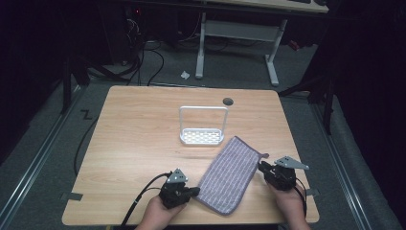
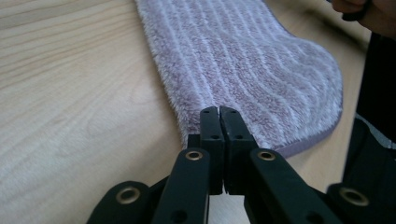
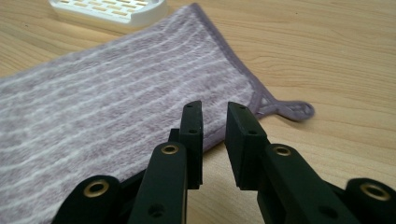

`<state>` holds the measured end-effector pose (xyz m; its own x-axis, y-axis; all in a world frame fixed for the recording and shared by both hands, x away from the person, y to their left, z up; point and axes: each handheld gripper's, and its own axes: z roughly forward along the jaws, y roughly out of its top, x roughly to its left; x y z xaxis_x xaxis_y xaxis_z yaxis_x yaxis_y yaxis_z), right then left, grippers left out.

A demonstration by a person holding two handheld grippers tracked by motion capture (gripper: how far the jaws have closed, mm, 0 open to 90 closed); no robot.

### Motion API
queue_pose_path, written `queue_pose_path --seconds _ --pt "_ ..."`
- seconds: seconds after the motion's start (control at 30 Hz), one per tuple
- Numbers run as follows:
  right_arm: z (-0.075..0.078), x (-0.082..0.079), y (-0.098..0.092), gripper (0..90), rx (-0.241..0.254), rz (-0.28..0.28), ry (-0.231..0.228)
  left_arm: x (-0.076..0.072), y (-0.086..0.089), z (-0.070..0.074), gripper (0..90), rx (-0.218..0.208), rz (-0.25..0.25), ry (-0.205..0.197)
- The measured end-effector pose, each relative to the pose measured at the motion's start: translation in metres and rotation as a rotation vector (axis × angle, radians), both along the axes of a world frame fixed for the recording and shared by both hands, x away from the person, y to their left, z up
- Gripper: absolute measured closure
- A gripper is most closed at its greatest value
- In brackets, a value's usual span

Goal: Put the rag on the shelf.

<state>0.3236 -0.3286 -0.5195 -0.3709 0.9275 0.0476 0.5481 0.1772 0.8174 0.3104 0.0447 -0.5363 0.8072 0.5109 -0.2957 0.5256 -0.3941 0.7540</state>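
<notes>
A purple towel with thin white stripes (image 1: 230, 175) lies flat and slantwise on the wooden table (image 1: 143, 124). My left gripper (image 1: 194, 191) is at the towel's near left edge. In the left gripper view its jaws (image 2: 219, 111) stand pressed together, tips over the fluffy edge of the towel (image 2: 243, 60), and I see no cloth pinched between them. My right gripper (image 1: 262, 166) is at the towel's far right edge. In the right gripper view its jaws (image 3: 215, 109) stand a narrow gap apart, just short of the towel (image 3: 116, 116) hem, beside the hanging loop (image 3: 294, 110).
A white slotted rack with a tall wire handle (image 1: 202, 137) stands just beyond the towel, and its base (image 3: 112, 9) is in the right gripper view. A dark cable hole (image 1: 228, 101) sits near the far edge. Bare wood stretches to the left.
</notes>
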Motion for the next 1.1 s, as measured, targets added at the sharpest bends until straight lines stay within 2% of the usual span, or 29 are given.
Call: queue_pose_path --seconds 0.03,0.07,0.13,0.17,0.2,0.23,0.27,0.3,0.33,0.37,0.4,0.43,0.47,0.5,0.53,0.57,0.6,0.63,0.67,0.7,0.8,0.83,0.87,0.9,0.93,0.97,1.03,1.07,1.1 --pt "0.000 0.000 0.001 77.3 0.000 0.003 -0.002 -0.001 0.002 0.001 84.5 -0.003 0.008 -0.008" --pt "0.000 0.000 0.002 77.4 0.000 0.000 -0.001 0.003 0.005 0.004 82.0 -0.035 0.048 -0.014" --pt "-0.001 0.001 0.004 77.8 -0.004 0.008 0.000 0.012 0.008 0.006 75.6 -0.070 0.080 -0.011" --pt "-0.001 0.001 0.004 77.8 -0.004 0.008 0.000 0.012 0.008 0.006 73.2 -0.070 0.080 -0.011" --pt "-0.003 0.002 0.007 78.1 -0.011 0.012 0.002 0.025 0.004 0.008 71.5 -0.084 0.107 -0.024" --pt "-0.003 0.003 0.007 78.2 -0.013 0.013 0.004 0.025 0.004 0.008 71.4 -0.084 0.107 -0.024" --pt "-0.005 0.004 0.009 78.4 -0.013 0.013 0.007 0.039 -0.007 0.012 72.0 -0.061 0.102 -0.058" --pt "-0.005 0.004 0.009 78.4 -0.013 0.013 0.007 0.039 -0.007 0.012 78.0 -0.061 0.102 -0.058" --pt "-0.005 0.004 0.009 78.6 -0.011 0.012 0.013 0.048 -0.016 0.015 78.0 -0.042 0.105 -0.072" --pt "-0.006 0.005 0.011 79.0 -0.019 0.015 0.014 0.065 -0.029 0.017 88.5 -0.051 0.103 -0.036" --pt "-0.006 0.005 0.012 79.0 -0.020 0.017 0.016 0.070 -0.038 0.018 89.8 -0.040 0.091 -0.040" --pt "-0.006 0.005 0.012 79.0 -0.020 0.017 0.016 0.070 -0.038 0.018 89.8 -0.040 0.091 -0.040" --pt "-0.006 0.005 0.012 79.2 -0.027 0.024 0.013 0.076 -0.055 0.020 89.9 -0.005 0.049 -0.062" --pt "-0.006 0.005 0.012 79.3 -0.028 0.025 0.013 0.077 -0.062 0.020 89.9 0.016 0.029 -0.062" --pt "-0.006 0.005 0.012 79.3 -0.028 0.025 0.013 0.077 -0.062 0.020 90.0 0.016 0.029 -0.062" --pt "-0.006 0.004 0.012 79.3 -0.024 0.028 0.014 0.075 -0.073 0.015 90.0 0.082 -0.007 -0.067" --pt "-0.006 0.004 0.012 79.3 -0.024 0.028 0.014 0.075 -0.073 0.015 90.0 0.082 -0.007 -0.067" --pt "-0.007 0.005 0.011 79.3 -0.023 0.034 0.014 0.072 -0.075 0.010 90.0 0.129 -0.028 -0.063" --pt "-0.008 0.005 0.011 79.3 -0.022 0.037 0.015 0.072 -0.075 0.010 90.0 0.129 -0.028 -0.063" --pt "-0.008 0.005 0.012 79.3 -0.017 0.042 0.021 0.066 -0.071 0.003 90.0 0.139 -0.039 -0.063" --pt "-0.007 0.003 0.018 79.3 -0.032 0.067 0.016 0.053 -0.060 0.003 90.0 0.129 -0.044 -0.051" --pt "-0.007 0.003 0.018 79.3 -0.032 0.067 0.016 0.053 -0.060 0.003 90.0 0.129 -0.044 -0.051" --pt "-0.006 0.002 0.023 79.3 -0.039 0.082 0.009 0.044 -0.053 0.002 90.0 0.129 -0.051 -0.052" --pt "-0.006 0.002 0.023 79.3 -0.039 0.082 0.009 0.044 -0.053 0.002 90.0 0.129 -0.051 -0.052" --pt "-0.006 0.001 0.028 79.3 -0.046 0.097 0.010 0.035 -0.044 0.002 90.0 0.134 -0.053 -0.057" --pt "-0.006 0.001 0.028 79.3 -0.046 0.097 0.010 0.035 -0.044 0.002 90.0 0.134 -0.053 -0.057" --pt "-0.006 0.000 0.036 79.3 -0.053 0.123 0.007 0.027 -0.035 0.003 90.0 0.139 -0.051 -0.063" --pt "-0.005 0.000 0.040 79.3 -0.062 0.140 0.002 0.022 -0.023 0.003 90.0 0.137 -0.041 -0.056" --pt "-0.005 0.000 0.040 79.3 -0.062 0.140 0.002 0.022 -0.023 0.003 90.0 0.137 -0.041 -0.056"
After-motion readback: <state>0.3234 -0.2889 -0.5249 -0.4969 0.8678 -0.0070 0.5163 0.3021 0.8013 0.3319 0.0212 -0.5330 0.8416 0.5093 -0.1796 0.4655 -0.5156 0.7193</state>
